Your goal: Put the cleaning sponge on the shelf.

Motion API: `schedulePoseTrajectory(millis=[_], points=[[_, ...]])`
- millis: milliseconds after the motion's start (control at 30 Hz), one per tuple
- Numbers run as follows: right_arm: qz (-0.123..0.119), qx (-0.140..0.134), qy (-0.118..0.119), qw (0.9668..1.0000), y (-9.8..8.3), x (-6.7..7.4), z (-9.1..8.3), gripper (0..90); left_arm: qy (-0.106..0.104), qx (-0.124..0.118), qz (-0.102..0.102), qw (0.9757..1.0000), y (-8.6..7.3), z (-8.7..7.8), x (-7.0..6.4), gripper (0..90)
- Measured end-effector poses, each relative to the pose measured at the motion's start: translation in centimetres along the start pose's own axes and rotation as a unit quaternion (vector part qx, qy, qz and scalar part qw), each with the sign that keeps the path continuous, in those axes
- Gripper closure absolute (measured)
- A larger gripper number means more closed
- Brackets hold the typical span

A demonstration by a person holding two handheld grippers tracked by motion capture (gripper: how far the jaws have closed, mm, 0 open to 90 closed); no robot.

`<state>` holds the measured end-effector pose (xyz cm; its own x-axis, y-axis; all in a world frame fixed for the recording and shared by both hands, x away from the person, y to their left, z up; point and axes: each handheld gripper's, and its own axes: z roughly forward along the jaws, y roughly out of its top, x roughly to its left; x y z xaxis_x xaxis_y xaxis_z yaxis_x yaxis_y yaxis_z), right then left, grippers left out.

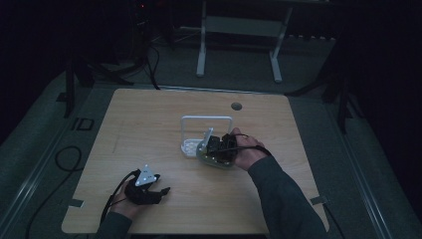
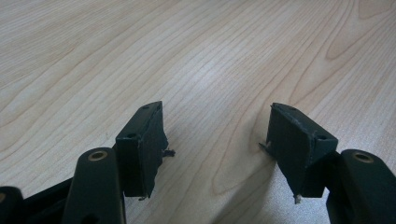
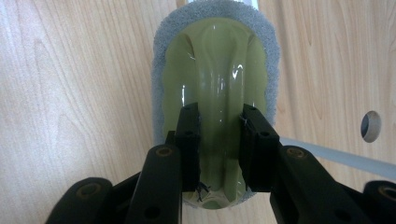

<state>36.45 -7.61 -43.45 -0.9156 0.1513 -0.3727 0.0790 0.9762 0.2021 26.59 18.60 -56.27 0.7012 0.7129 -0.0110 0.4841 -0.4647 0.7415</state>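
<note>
High view: my right gripper (image 1: 217,148) sits mid-frame on the pale-green plastic scrubber with a grey sponge rim (image 1: 215,160), beside a white wire rack (image 1: 206,119); my left gripper (image 1: 149,188) rests lower left.

Left gripper view: jaws wide apart, nothing between — bare wooden table (image 2: 196,56).

Right gripper view: jaws half-closed, clamping the scrubber's raised ridge. Next, I judge — lift it.

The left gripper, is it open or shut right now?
Open: the left gripper has its jaws spread wide over bare table, nothing between them.
</note>
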Motion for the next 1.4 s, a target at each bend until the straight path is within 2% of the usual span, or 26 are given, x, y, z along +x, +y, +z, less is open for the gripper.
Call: schedulePoseTrajectory(millis=[200, 433, 767, 833, 1000, 1400], points=[[-0.014, -0.001, 0.001, 0.9999, 0.7, -0.2, 0.1, 71.5, 0.000, 0.001, 0.000, 1.0000, 0.0, 0.0, 0.0, 37.2], [-0.020, -0.007, 0.007, 0.9998, 1.2, -0.4, 0.3, 71.5, 0.000, 0.001, 0.000, 1.0000, 0.0, 0.0, 0.0, 37.2], [-0.033, 0.001, 0.010, 0.9994, 1.4, -0.8, 1.1, 71.5, 0.000, 0.001, 0.001, 1.0000, 0.0, 0.0, 0.0, 37.2], [-0.041, 0.009, 0.004, 0.9991, 1.7, -0.9, 1.1, 71.5, -0.001, 0.001, 0.001, 1.0000, 0.0, 0.0, 0.0, 37.2], [-0.049, 0.003, 0.007, 0.9988, 2.2, -1.3, 0.9, 71.5, -0.001, 0.001, 0.001, 1.0000, 0.0, 0.0, 0.0, 37.2], [-0.069, 0.011, 0.006, 0.9975, 3.0, -1.5, 1.5, 71.6, -0.001, 0.001, 0.000, 1.0000, 0.0, 0.0, 0.0, 37.2]])
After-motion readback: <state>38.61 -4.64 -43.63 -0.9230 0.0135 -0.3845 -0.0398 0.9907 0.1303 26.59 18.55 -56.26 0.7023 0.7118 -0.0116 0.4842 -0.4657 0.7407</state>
